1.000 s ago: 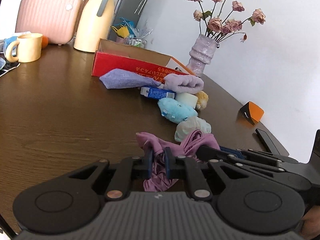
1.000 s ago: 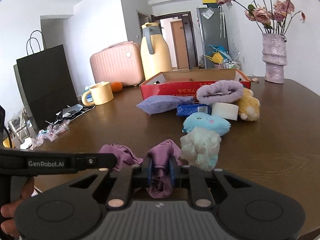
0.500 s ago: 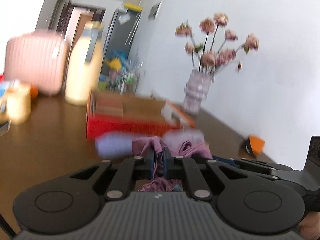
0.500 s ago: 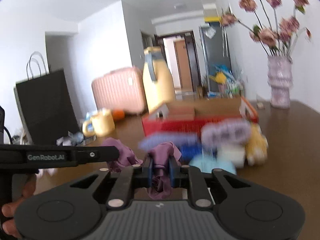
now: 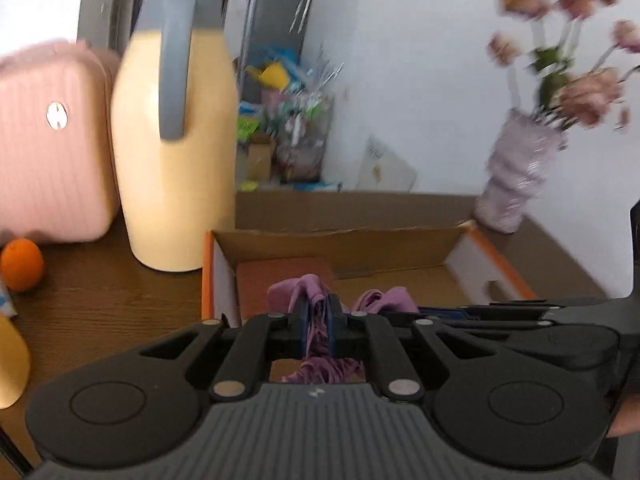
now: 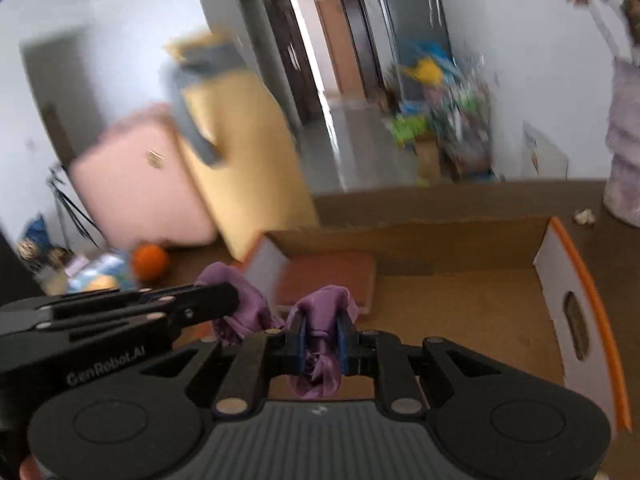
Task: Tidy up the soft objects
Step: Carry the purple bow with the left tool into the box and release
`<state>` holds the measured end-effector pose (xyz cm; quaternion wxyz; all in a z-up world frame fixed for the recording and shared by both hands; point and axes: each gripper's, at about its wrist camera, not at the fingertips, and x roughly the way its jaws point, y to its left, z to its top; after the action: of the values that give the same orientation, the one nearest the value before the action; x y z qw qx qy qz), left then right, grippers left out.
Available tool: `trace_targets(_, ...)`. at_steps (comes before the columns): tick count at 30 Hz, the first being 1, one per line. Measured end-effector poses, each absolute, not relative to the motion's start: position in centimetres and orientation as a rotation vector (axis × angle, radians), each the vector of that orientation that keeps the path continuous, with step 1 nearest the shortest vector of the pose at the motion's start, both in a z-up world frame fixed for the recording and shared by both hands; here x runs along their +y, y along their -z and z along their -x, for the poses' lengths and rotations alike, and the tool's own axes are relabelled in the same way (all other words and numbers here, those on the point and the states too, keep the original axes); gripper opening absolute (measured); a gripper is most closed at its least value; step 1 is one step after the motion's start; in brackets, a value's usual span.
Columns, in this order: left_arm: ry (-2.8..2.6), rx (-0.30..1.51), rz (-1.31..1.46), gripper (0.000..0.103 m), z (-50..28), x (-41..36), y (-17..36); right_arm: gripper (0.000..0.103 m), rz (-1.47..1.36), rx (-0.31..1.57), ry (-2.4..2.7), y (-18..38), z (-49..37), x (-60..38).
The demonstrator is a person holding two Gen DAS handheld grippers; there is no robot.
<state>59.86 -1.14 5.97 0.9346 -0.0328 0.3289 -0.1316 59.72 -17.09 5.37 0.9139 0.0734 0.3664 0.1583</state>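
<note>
A crumpled purple cloth (image 5: 308, 292) is pinched at two places, one by each gripper. My left gripper (image 5: 318, 320) is shut on one bunch of it. My right gripper (image 6: 322, 336) is shut on the other bunch of the purple cloth (image 6: 326, 308). Both hang over the open cardboard box (image 5: 452, 246), whose brown floor (image 6: 460, 312) lies just beyond the fingertips. The right gripper's arm (image 5: 520, 316) shows at the right of the left wrist view, and the left gripper's arm (image 6: 120, 312) at the left of the right wrist view.
A tall cream jug (image 5: 176, 140) with a grey handle and a pink case (image 5: 48, 152) stand left of the box, with an orange (image 5: 22, 264) beside them. A lilac vase of dried roses (image 5: 516, 184) stands behind the box's right end. Both views are motion-blurred.
Both grippers have lifted the purple cloth off the table and carried it forward over the pile of soft things to above the open box. The jug and case now loom close.
</note>
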Motion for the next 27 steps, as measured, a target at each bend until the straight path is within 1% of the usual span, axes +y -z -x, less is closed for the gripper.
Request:
trace_targets(2, 0.256, 0.703, 0.059, 0.011, -61.6, -1.1, -4.3, 0.015, -0.167, 0.819, -0.297, -3.7, -62.7, -16.9)
trace_targets(3, 0.231, 0.709, 0.067, 0.012, -62.3, -1.0, -3.7, 0.018, -0.169, 0.844, -0.292, -2.9, -63.5, -16.8)
trace_targets(4, 0.21, 0.705, 0.071, 0.015, -62.7, -0.8, -3.1, 0.02, -0.18, 0.88, -0.292, -2.1, -64.3, -16.7)
trace_targets(5, 0.202, 0.702, 0.068, 0.027, -62.8, -0.5, -2.6, 0.02, -0.194, 0.9, -0.289, -1.6, -64.7, -16.6)
trace_targets(7, 0.196, 0.706, 0.055, 0.039, -63.0, -0.4, -2.1, 0.028, -0.189, 0.9, -0.292, -1.2, -65.0, -16.7)
trace_targets(10, 0.191, 0.706, 0.054, 0.041, -62.8, -0.1, -2.4, 0.034, -0.162, 0.882, -0.284, -1.5, -64.6, -17.1)
trace_targets(12, 0.189, 0.696, 0.05, 0.042, -62.2, 0.0, -3.6, 0.034, -0.167, 0.871, -0.273, -2.1, -64.6, -18.1)
trace_targets(14, 0.192, 0.671, 0.042, 0.047, -60.9, -0.1, -5.4, 0.036, -0.174, 0.851, -0.256, -3.4, -64.0, -19.3)
trace_targets(16, 0.2, 0.646, 0.037, 0.053, -59.1, 0.1, -7.8, 0.041, -0.165, 0.825, -0.241, -5.2, -63.2, -20.9)
trace_targets(17, 0.203, 0.637, 0.033, 0.055, -58.0, 0.3, -9.0, 0.041, -0.161, 0.806, -0.227, -6.3, -62.5, -21.8)
trace_targets(20, 0.202, 0.589, 0.012, 0.057, -54.0, 1.0, -12.4, 0.043, -0.135, 0.746, -0.188, -10.0, -59.3, -24.5)
trace_targets(21, 0.196, 0.571, 0.003, 0.057, -52.7, 1.2, -13.4, 0.046, -0.121, 0.724, -0.178, -11.1, -58.0, -25.3)
trace_targets(22, 0.19, 0.548, -0.006, 0.06, -51.1, 1.5, -14.5, 0.051, -0.1, 0.7, -0.17, -12.4, -56.5, -26.1)
trace_targets(23, 0.187, 0.524, -0.014, 0.064, -49.5, 1.8, -15.3, 0.053, -0.075, 0.674, -0.161, -13.5, -54.8, -26.9)
trace_targets(25, 0.183, 0.479, -0.014, 0.072, -46.1, 2.7, -16.5, 0.062, -0.026, 0.62, -0.145, -15.4, -51.6, -28.2)
trace_targets(27, 0.171, 0.461, -0.021, 0.072, -43.1, 3.0, -17.1, 0.062, 0.021, 0.573, -0.12, -16.7, -48.3, -29.5)
